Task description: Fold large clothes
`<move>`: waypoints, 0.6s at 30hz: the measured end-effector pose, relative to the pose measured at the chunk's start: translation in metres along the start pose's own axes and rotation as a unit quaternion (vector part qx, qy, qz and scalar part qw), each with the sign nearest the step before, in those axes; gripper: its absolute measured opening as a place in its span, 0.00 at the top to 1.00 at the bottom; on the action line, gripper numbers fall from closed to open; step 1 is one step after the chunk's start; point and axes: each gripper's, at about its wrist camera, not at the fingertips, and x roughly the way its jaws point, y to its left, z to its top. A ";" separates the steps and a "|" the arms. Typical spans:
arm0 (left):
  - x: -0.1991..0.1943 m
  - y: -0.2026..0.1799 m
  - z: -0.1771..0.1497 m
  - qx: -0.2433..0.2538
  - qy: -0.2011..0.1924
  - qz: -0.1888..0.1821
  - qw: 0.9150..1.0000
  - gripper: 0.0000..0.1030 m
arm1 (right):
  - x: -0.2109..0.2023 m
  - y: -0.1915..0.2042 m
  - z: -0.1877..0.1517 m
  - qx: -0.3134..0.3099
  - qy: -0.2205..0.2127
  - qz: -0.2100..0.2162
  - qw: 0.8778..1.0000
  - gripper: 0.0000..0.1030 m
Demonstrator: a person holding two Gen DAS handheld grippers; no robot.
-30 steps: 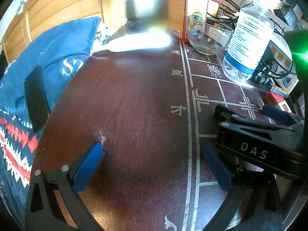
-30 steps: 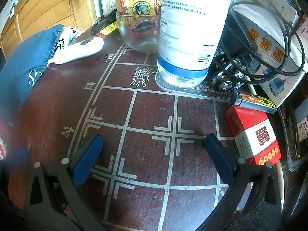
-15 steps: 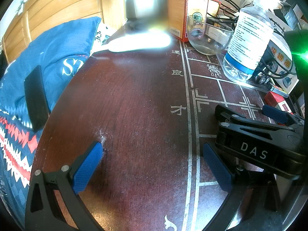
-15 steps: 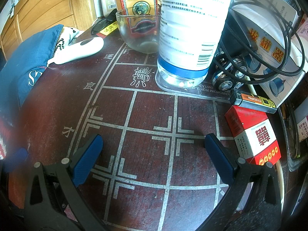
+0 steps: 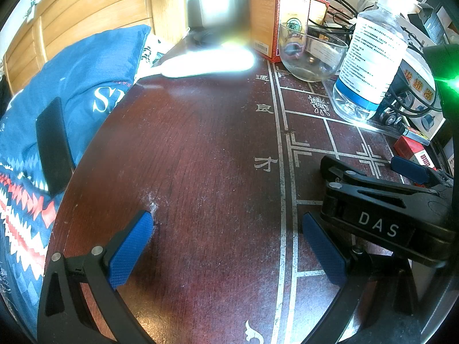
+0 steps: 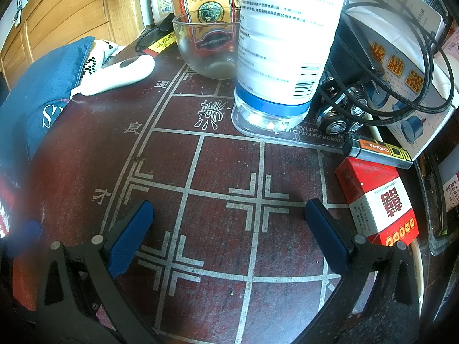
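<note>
Both the left gripper [image 5: 226,246] and right gripper [image 6: 229,229] hover with fingers spread, empty, over a dusty red-brown table [image 5: 200,157] inlaid with a chessboard grid. Clutter crowds twelve to three o'clock; the blue garment [image 5: 71,86] lies off the edge at nine, wood panelling [image 5: 86,8] behind.

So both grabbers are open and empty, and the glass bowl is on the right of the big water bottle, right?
Not quite. The left gripper and right gripper are open and empty, but the glass bowl sits to the left of the big water bottle, as the right wrist view shows.
</note>
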 end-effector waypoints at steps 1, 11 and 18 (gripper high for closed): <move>0.000 0.000 0.000 0.000 0.000 0.000 1.000 0.00 | 0.000 0.000 0.000 0.000 0.000 0.000 1.000 0.00; 0.001 0.000 0.001 0.000 0.000 0.000 1.000 0.00 | 0.000 0.000 0.000 0.000 0.000 0.000 1.000 0.00; 0.000 0.000 0.000 0.000 0.000 0.000 1.000 0.00 | 0.000 0.000 0.000 0.000 0.000 0.000 1.000 0.00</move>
